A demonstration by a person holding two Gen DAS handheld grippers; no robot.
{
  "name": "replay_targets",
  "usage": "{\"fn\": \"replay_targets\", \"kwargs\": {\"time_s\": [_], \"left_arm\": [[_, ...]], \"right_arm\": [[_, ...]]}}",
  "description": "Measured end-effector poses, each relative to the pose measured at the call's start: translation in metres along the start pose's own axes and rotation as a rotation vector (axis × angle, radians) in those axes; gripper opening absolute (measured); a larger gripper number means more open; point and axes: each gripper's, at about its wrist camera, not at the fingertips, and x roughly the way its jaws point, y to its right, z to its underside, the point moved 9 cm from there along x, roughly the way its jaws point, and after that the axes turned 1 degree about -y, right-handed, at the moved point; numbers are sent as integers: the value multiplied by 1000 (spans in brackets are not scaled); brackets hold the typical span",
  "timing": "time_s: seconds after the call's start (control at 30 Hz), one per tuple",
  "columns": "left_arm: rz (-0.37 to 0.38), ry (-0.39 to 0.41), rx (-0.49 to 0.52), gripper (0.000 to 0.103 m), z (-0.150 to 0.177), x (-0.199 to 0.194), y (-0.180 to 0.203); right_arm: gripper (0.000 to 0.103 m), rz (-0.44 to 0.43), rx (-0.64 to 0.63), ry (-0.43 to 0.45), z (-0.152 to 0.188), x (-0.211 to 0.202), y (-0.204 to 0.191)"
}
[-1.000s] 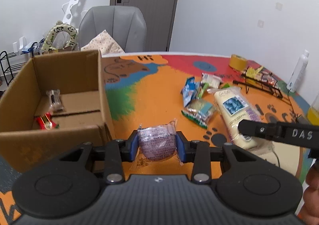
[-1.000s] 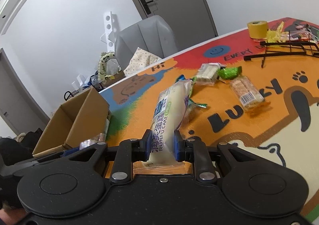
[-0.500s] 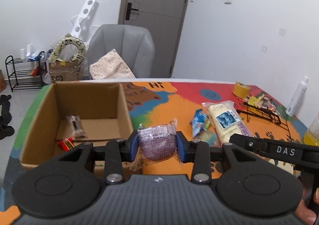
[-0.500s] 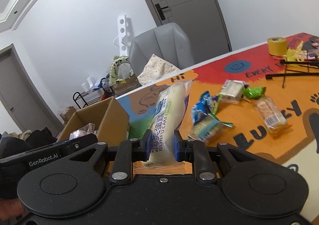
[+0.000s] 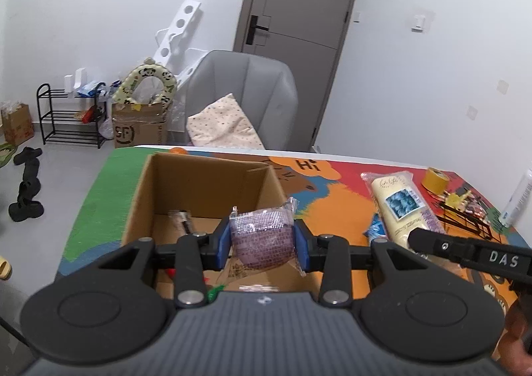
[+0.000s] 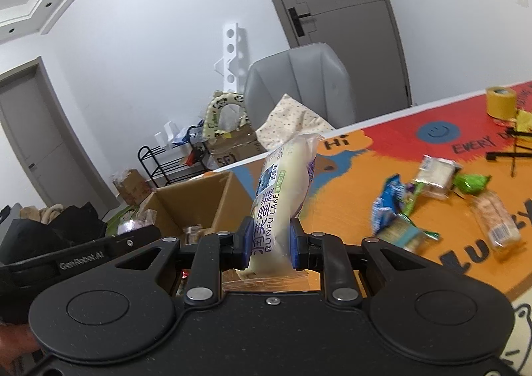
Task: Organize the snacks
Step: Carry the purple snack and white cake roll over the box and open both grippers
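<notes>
My left gripper (image 5: 262, 244) is shut on a purple wrapped snack (image 5: 262, 239) and holds it over the open cardboard box (image 5: 206, 183). The box holds a few small snacks on its floor. My right gripper (image 6: 267, 251) is shut on a long cream cake pack (image 6: 286, 189) marked RUNFU CAKE, held up above the table beside the box (image 6: 196, 203). The cake pack also shows in the left wrist view (image 5: 402, 206), right of the box. Several loose snacks (image 6: 432, 176) lie on the colourful table mat (image 6: 349, 183).
A yellow tape roll (image 6: 500, 106) and a black wire rack (image 5: 465, 219) stand at the far right of the table. A white bottle (image 5: 518, 199) stands at the right edge. A grey chair (image 5: 246, 96) stands behind the table.
Both grippers have moved left with their snacks. The purple snack went from beside the box to over its opening. The cake pack rose off the table toward the box.
</notes>
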Motion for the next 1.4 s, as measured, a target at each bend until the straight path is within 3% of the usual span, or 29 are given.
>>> {"fn": "replay_targets", "kwargs": {"time_s": [0.4, 0.7, 0.77, 0.83, 0.87, 1.1, 1.4], "left_arm": [[-36, -21, -73, 41, -5, 12, -45], [-46, 1, -107, 44, -8, -4, -65], [-42, 3, -113, 45, -9, -7, -68], [-42, 3, -115, 47, -8, -9, -69], [-43, 3, -117, 48, -7, -10, -70], [-48, 3, -125, 59, -5, -13, -72], [-42, 3, -91, 82, -3, -9, -52]], "right_arm": [[20, -40, -64, -21, -10, 27, -44], [21, -91, -85, -41, -11, 49, -79], [26, -112, -73, -48, -12, 55, -84], [51, -80, -66, -47, -12, 58, -81], [55, -66, -67, -37, -12, 56, -80], [57, -49, -54, -41, -6, 44, -70], [68, -4, -13, -36, 2, 22, -37]]}}
